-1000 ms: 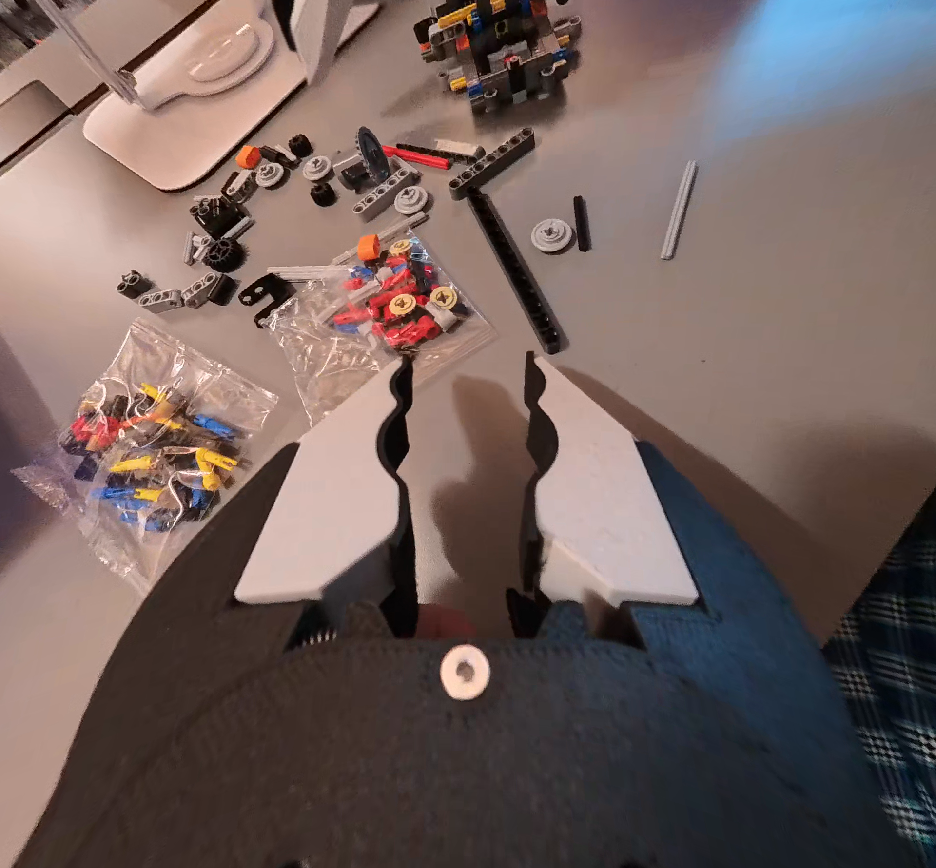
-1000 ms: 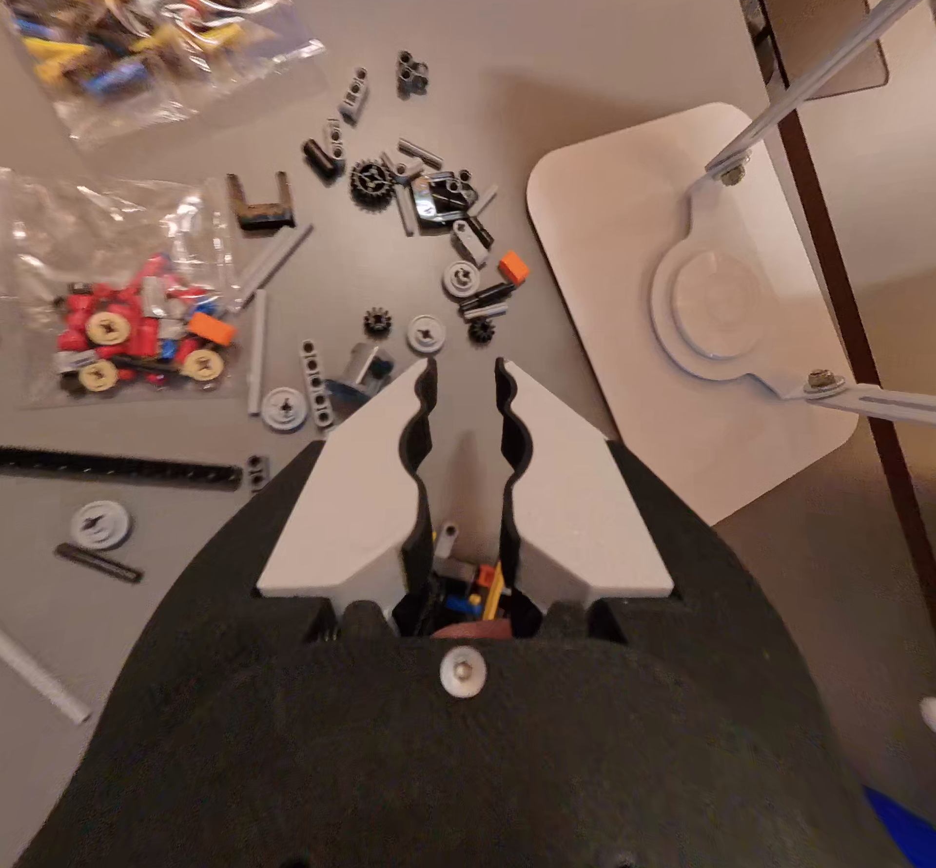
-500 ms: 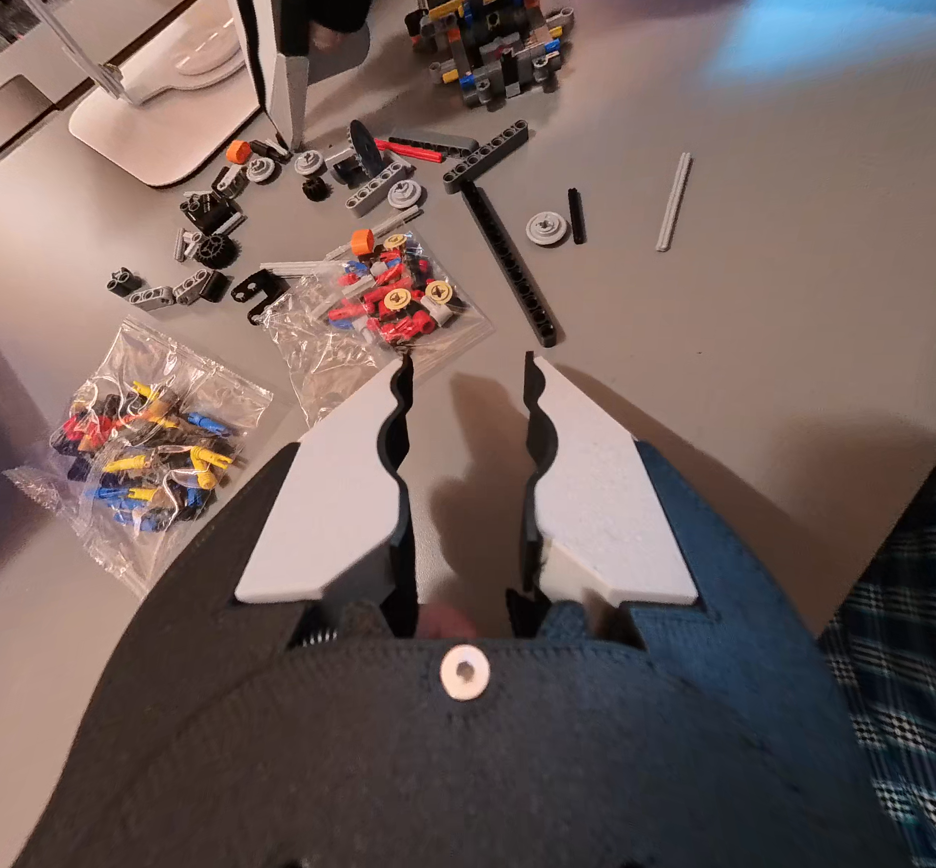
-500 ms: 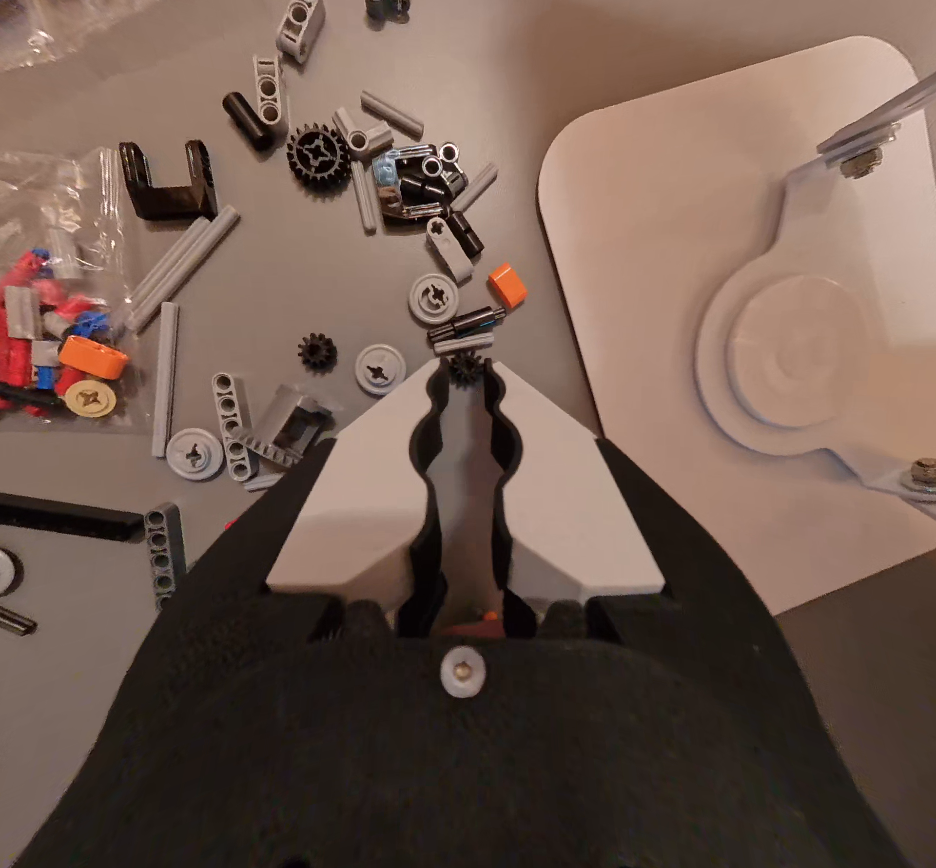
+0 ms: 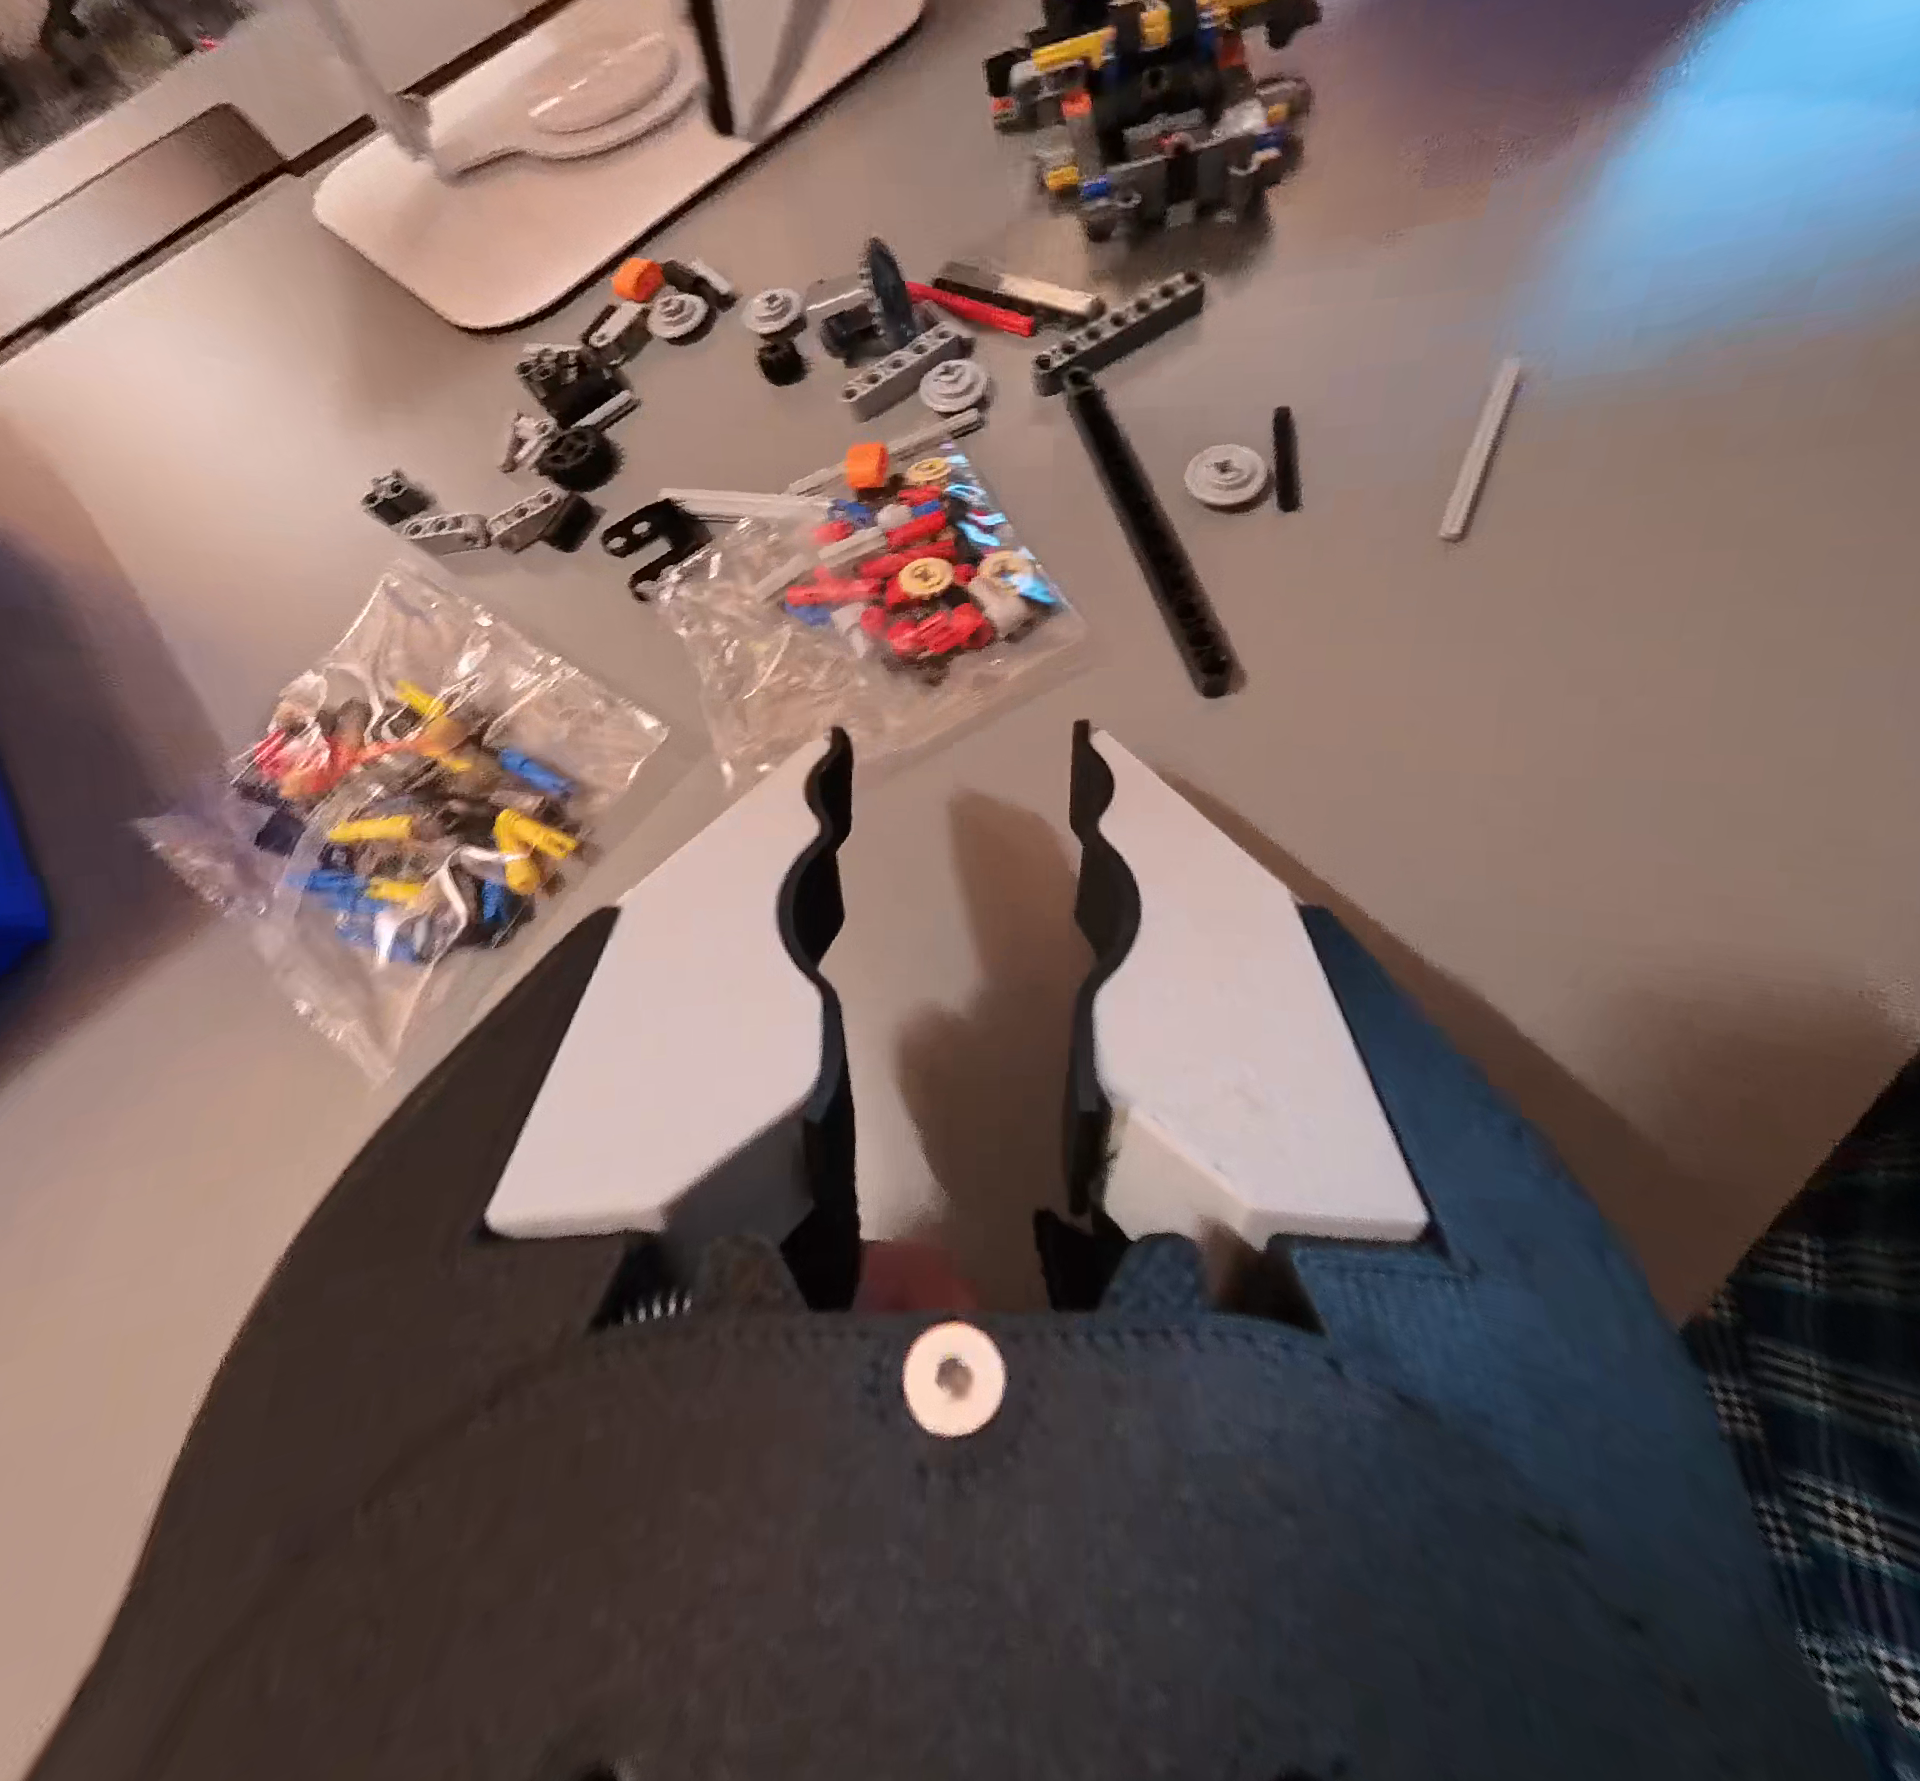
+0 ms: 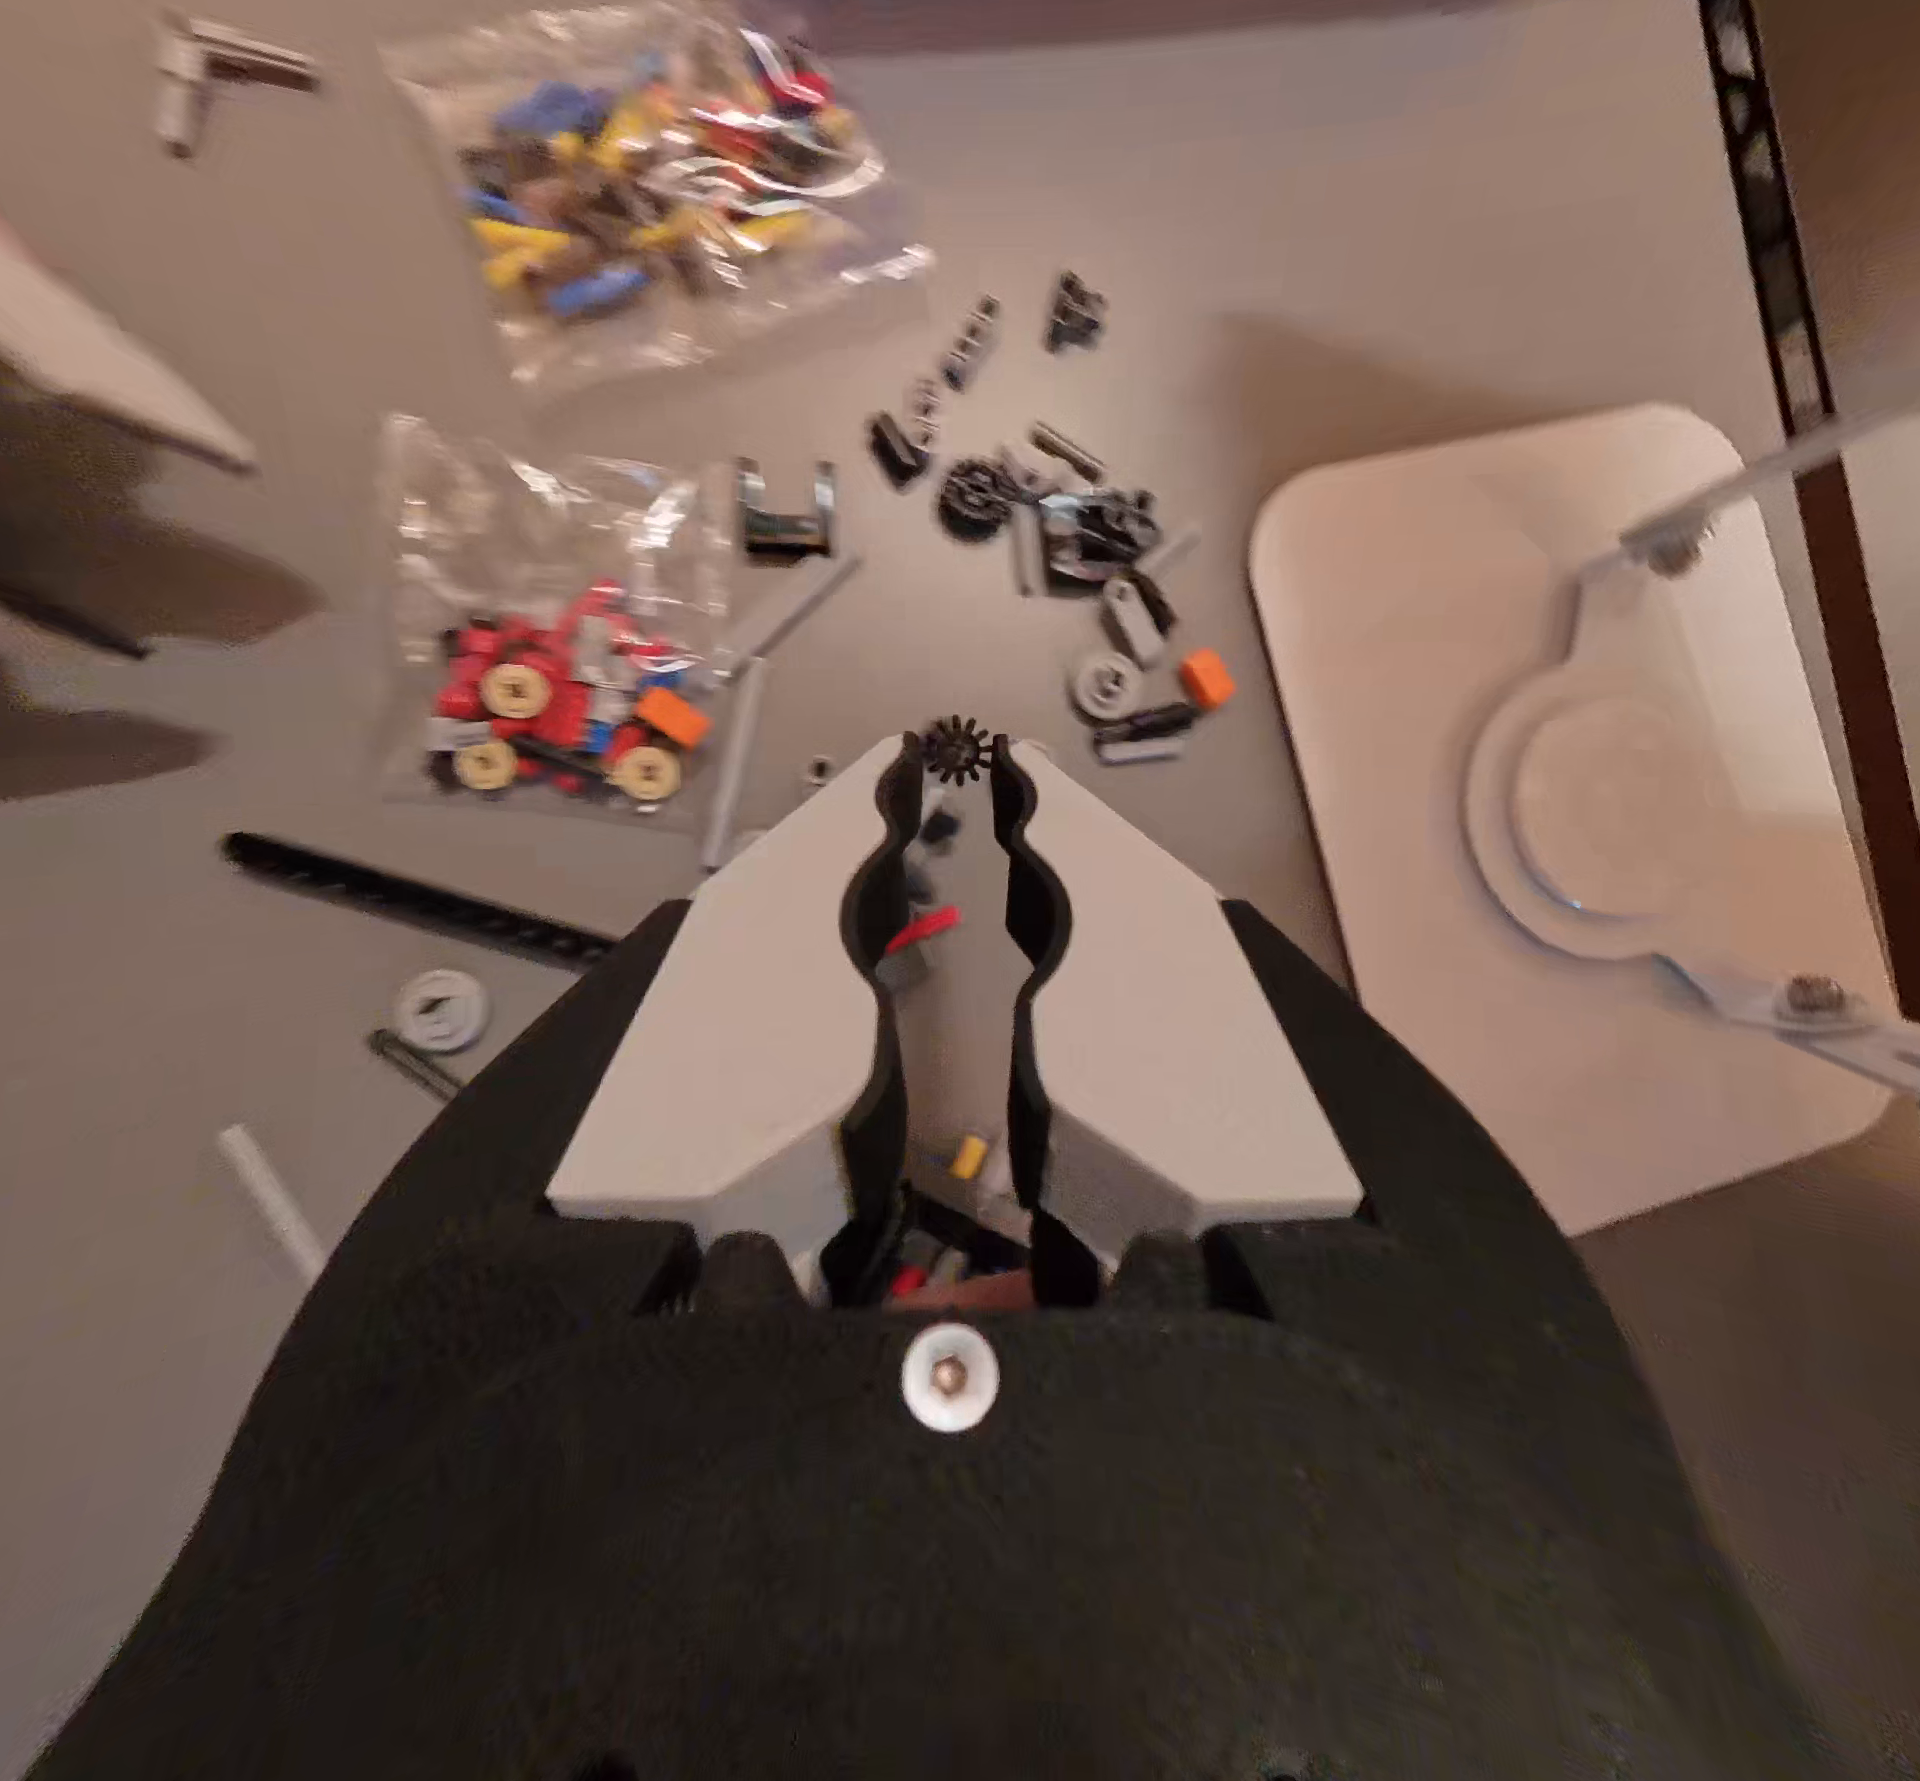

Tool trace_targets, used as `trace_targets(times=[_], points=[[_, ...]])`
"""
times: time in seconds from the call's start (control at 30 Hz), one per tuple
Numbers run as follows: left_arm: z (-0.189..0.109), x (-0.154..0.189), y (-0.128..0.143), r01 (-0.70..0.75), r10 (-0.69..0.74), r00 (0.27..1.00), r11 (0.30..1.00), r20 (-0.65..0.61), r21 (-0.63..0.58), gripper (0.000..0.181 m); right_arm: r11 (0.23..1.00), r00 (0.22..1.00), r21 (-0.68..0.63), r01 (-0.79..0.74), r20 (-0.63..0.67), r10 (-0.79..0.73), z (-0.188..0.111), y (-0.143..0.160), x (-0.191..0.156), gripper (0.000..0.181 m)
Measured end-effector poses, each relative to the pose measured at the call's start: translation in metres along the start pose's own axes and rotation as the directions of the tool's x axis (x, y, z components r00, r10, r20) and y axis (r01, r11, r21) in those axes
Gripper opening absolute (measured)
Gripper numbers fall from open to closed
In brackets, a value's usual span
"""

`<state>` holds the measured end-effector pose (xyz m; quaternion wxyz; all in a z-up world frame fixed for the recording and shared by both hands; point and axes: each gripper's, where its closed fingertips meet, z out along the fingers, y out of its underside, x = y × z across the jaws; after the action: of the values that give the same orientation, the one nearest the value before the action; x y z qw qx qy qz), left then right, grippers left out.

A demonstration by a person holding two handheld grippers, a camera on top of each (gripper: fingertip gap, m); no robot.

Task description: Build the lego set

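Right wrist view: right gripper (image 6: 956,757), lowered over the loose parts half a second ago, now pinches small black gear (image 6: 953,750) aloft, ready for fitting; left gripper (image 5: 956,755) gapes empty.

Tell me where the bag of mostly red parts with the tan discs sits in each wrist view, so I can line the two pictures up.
Left wrist view: the bag of red parts lies just ahead of the open left gripper, centre of frame.
Right wrist view: the same bag lies left of the right gripper, which pinches a small black gear.
Shared landmark: the long black beam beside the bag.
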<state>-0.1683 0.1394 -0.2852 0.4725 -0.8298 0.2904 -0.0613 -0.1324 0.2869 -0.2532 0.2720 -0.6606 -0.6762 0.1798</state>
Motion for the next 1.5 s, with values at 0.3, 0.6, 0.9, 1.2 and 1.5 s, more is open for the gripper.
trace_targets(times=[0.3,0.6,0.9,1.2,1.5], points=[[-0.032,-0.036,-0.003,0.093,-0.112,0.981,0.989,0.16,0.119,0.037,0.979,0.952,0.095,0.182,0.23,-0.199,0.003,-0.044,-0.125,0.01],[-0.043,-0.059,0.002,0.102,-0.133,0.962,0.985,0.239,0.14,0.036,0.967,0.93,0.103,0.233,0.267,-0.253,0.018,-0.048,-0.162,0.01],[-0.033,-0.046,-0.003,0.076,-0.105,0.973,0.987,0.205,0.144,0.036,0.98,0.96,0.153,0.124,0.232,-0.157,0.002,-0.042,-0.147,0.01],[-0.028,-0.041,-0.006,0.05,-0.079,0.975,0.989,0.206,0.142,0.035,0.989,0.965,0.123,0.087,0.235,-0.114,-0.003,-0.02,-0.149,0.01],[-0.03,-0.046,-0.006,0.056,-0.089,0.97,0.988,0.226,0.147,0.034,0.977,0.941,0.028,0.212,0.263,-0.212,0.024,-0.001,-0.189,0.01]])
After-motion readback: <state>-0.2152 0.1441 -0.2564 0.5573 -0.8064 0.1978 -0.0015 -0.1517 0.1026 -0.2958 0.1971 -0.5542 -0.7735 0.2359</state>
